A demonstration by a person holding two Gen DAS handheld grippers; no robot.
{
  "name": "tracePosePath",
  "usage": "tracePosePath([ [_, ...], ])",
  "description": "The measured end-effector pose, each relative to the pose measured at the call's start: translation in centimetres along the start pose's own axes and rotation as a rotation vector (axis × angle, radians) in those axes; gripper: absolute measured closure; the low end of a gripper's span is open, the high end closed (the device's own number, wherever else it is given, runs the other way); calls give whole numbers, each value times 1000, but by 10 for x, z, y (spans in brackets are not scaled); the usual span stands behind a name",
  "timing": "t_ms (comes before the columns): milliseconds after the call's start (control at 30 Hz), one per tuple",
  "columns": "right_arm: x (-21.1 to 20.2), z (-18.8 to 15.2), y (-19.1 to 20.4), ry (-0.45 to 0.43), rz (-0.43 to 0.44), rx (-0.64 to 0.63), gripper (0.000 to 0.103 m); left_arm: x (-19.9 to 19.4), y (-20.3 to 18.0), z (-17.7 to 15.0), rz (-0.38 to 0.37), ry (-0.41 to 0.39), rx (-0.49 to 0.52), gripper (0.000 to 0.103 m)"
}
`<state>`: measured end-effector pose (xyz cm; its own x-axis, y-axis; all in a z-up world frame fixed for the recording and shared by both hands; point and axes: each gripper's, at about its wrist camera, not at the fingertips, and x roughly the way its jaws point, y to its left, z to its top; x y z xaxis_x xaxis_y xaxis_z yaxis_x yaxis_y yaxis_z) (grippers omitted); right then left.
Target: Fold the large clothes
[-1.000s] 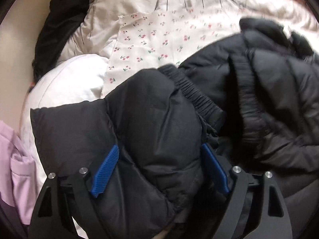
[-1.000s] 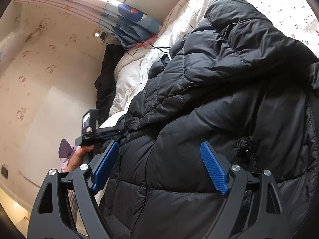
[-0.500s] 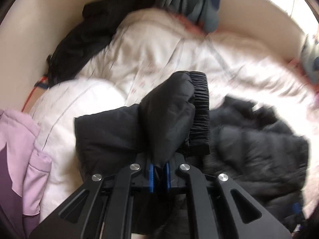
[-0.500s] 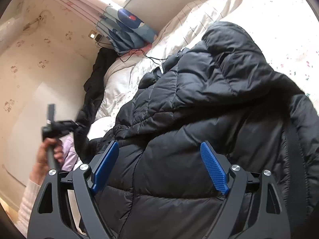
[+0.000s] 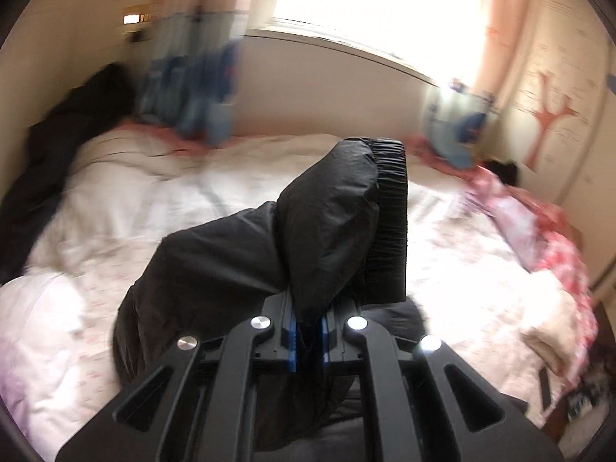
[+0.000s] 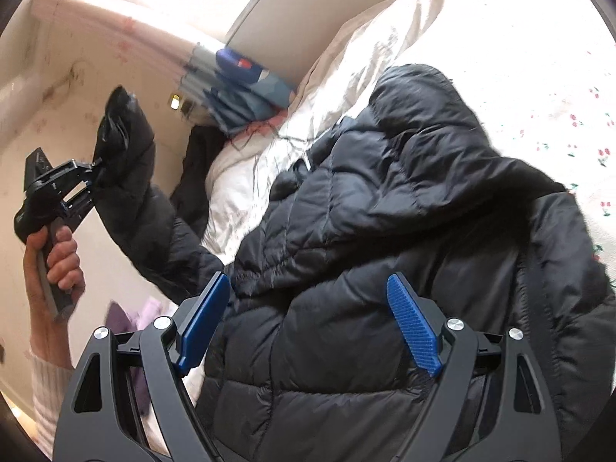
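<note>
Your left gripper (image 5: pixel 308 342) is clamped on the jacket (image 6: pixel 385 269) sleeve (image 5: pixel 327 231); right gripper (image 6: pixel 308 331) jaws gape empty; no fold is made yet.

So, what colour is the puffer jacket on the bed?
Black; the puffer jacket shows best in the right wrist view.

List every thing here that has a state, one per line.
Left gripper: jaws shut on the sleeve.
Sleeve: raised off the bed, cuff up.
Right gripper: jaws open, holding nothing.
Black puffer jacket: unfolded, lying crumpled on the bed.
Bed: covered with a rumpled white quilt.
</note>
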<state>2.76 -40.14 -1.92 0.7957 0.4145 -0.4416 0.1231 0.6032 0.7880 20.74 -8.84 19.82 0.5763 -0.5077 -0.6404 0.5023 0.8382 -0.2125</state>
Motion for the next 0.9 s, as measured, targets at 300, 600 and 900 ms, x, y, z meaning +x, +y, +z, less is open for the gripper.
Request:
tracePosePath([
  [300, -26, 17, -33, -57, 54, 148, 22, 133, -89, -73, -195, 202, 83, 93],
  [600, -29, 23, -53, -50, 128, 254, 22, 216, -101, -169, -222, 423, 121, 40],
  [900, -26, 37, -42, -67, 119, 181, 21, 117, -64, -178, -175, 370, 152, 14],
])
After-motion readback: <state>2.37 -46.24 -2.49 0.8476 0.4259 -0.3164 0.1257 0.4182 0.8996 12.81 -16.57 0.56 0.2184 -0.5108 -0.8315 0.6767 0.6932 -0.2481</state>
